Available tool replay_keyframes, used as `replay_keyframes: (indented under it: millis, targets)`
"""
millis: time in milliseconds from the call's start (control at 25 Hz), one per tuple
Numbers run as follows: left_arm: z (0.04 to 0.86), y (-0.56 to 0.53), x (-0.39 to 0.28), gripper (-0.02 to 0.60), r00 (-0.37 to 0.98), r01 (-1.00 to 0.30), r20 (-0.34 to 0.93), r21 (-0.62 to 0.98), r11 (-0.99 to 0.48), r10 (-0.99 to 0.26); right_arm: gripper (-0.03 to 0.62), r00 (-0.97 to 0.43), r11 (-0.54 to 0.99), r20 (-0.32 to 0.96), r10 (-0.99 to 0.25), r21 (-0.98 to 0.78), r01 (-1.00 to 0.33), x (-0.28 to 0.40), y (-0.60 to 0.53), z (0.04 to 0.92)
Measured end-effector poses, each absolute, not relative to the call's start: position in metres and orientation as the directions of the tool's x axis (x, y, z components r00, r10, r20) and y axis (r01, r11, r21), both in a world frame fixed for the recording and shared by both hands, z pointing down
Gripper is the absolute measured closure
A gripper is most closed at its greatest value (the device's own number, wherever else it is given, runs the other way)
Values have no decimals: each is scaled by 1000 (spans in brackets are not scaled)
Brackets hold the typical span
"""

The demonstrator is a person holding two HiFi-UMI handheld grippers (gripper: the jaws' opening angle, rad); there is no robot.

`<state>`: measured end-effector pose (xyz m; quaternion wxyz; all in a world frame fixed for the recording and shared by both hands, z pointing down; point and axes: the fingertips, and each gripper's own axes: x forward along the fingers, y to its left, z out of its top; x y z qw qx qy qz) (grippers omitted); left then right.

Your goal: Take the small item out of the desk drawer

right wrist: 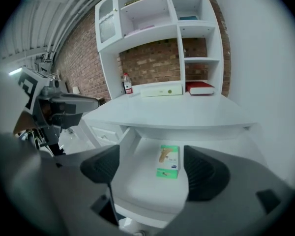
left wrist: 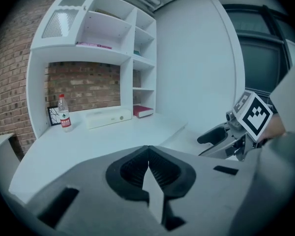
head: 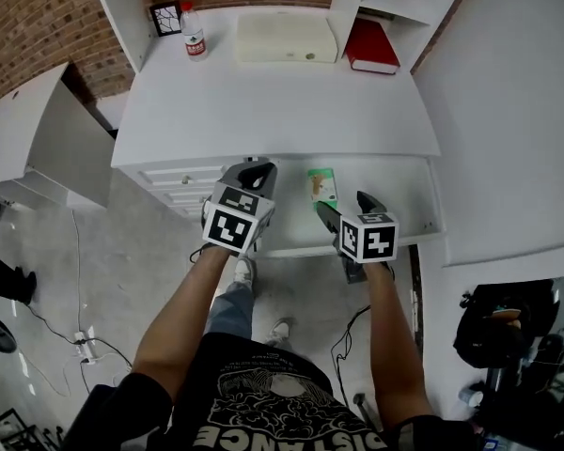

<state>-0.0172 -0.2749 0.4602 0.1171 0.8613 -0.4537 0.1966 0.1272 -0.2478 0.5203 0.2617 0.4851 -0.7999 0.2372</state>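
Note:
The desk drawer (head: 406, 194) stands pulled out under the white desktop (head: 282, 111). A small green box (head: 322, 185) lies flat on its floor, toward the left half. My right gripper (head: 350, 208) hovers over the drawer's front part with its jaws wide open and nothing between them. In the right gripper view the green box (right wrist: 168, 161) lies beyond the open right gripper (right wrist: 152, 170), a little right of centre and apart from both pads. My left gripper (head: 258, 169) is shut and empty at the drawer's left front corner; its closed left gripper (left wrist: 147, 154) tips point over the desk.
At the back of the desktop stand a water bottle (head: 195, 38), a flat white box (head: 287, 38), a red book (head: 372, 47) and a small frame (head: 165, 17). A stack of small drawers (head: 180, 182) sits left of the open one. Shelves (right wrist: 157, 14) rise above.

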Motion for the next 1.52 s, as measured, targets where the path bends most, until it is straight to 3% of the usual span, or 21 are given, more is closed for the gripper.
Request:
replay_keyframes:
  millis: [840,1520]
  targets:
    - [519,-340,-21,574,560,-775,503,35,-631,-659,157,-308,312,799,-516,-160,-937,126,-309,623]
    - [520,-369,-34,574,542,-763,525,-21,-646,-656,138,-238,253,864,-444,-134,-958,125,-340,690]
